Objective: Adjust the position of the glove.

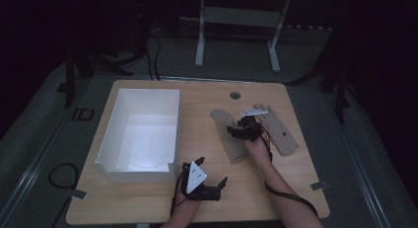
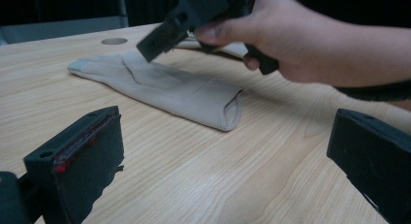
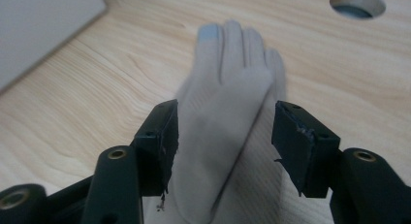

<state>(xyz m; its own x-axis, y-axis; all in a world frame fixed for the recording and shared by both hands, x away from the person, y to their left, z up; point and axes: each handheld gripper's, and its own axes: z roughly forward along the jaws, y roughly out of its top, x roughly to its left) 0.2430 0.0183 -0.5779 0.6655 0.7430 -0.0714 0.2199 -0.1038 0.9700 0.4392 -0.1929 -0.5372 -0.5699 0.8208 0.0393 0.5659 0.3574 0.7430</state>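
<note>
Two beige gloves lie flat on the right half of the wooden table. The nearer glove points its fingers away from me. My right gripper hangs low over it, open, one jaw on either side of its palm; whether the jaws touch the fabric I cannot tell. The other glove lies just right of that hand. My left gripper rests near the front edge, wide open and holding nothing, looking toward the nearer glove's cuff.
A white open box stands on the left half of the table. A round cable hole sits near the far edge. Beyond the table are a white stand's legs and dark floor.
</note>
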